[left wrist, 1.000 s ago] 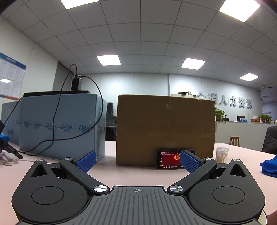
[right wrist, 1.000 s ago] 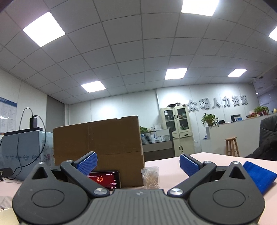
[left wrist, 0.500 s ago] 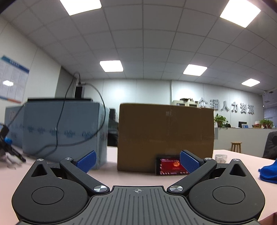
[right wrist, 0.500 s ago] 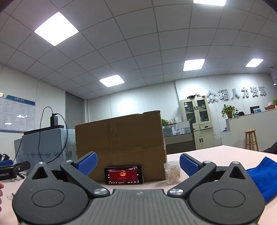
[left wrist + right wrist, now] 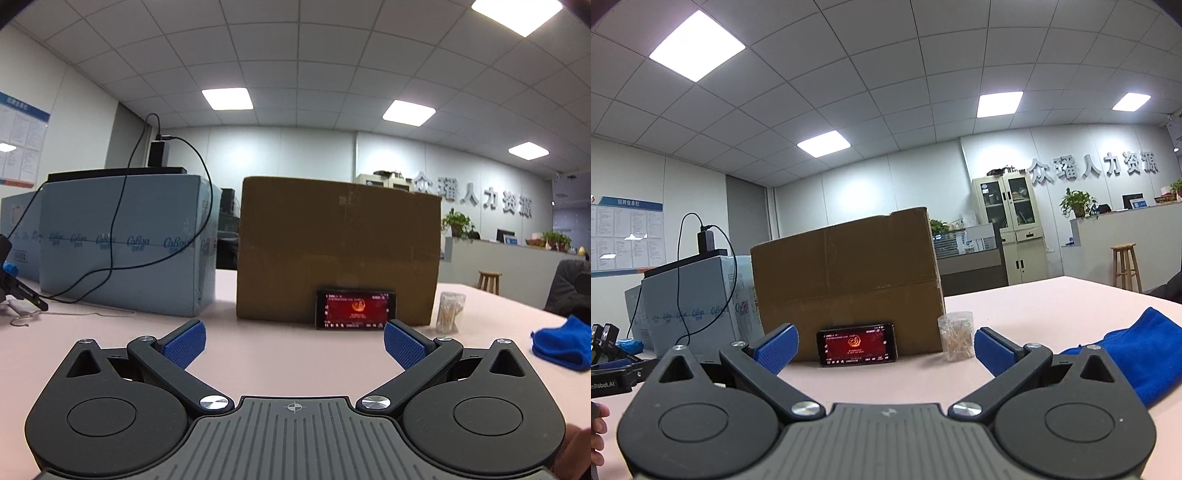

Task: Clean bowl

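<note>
No bowl shows in either view. My left gripper [image 5: 294, 343] is open and empty, held above the pink table [image 5: 288, 354]. My right gripper [image 5: 885, 345] is open and empty too. A blue cloth [image 5: 1137, 354] lies on the table just right of the right gripper; it also shows at the far right of the left wrist view [image 5: 563, 345].
A brown cardboard box [image 5: 336, 251] stands ahead with a phone [image 5: 355, 309] propped against it and a clear jar of toothpicks [image 5: 448, 312] beside it. A light blue box [image 5: 122, 240] with a black cable stands at the left. The other gripper [image 5: 607, 365] shows at the left.
Both cameras have lifted and tilted, so more of the table shows. The phone and toothpick jar sit more toward the middle of both views. Both grippers stay open.
</note>
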Demonstrator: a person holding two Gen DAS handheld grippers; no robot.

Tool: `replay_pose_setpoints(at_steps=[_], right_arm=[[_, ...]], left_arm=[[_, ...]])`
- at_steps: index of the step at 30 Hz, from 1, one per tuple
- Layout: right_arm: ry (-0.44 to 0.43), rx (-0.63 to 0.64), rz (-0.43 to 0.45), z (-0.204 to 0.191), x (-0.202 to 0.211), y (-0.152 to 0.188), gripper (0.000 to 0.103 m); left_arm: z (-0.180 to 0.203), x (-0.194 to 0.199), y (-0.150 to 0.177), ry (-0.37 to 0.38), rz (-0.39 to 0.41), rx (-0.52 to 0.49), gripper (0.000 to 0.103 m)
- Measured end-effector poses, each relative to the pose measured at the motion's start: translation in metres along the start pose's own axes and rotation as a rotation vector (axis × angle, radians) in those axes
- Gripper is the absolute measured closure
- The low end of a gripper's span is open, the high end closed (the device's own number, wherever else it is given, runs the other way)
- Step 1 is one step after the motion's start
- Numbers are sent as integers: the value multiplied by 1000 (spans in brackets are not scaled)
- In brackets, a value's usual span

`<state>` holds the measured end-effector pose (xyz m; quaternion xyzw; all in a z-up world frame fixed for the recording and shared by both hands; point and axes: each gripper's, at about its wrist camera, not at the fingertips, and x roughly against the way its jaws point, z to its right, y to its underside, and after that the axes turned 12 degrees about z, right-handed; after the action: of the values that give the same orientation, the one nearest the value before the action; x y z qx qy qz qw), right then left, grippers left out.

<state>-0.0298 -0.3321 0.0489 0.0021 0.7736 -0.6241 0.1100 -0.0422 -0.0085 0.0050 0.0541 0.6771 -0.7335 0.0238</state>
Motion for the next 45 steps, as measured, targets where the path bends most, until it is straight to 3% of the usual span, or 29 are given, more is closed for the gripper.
replay_pose_setpoints(at_steps=[22,28,34,39,45], right_arm=[[-84,4,-183,-19,23,6,2],[-121,46,-236,-28,32,11,4],[-157,36,-309,-30,40,19,11],[-196,22,-366,-33,45,23,19],[-219,-2,-437,-32,47,35,21]], left_arm=[[-3,5,17,6,-122,54,0],[-8,10,20,19,-94,94,0],[-17,8,23,16,-112,159,0],[-17,9,26,58,-113,166,0],[-11,10,29,118,-134,131,0]])
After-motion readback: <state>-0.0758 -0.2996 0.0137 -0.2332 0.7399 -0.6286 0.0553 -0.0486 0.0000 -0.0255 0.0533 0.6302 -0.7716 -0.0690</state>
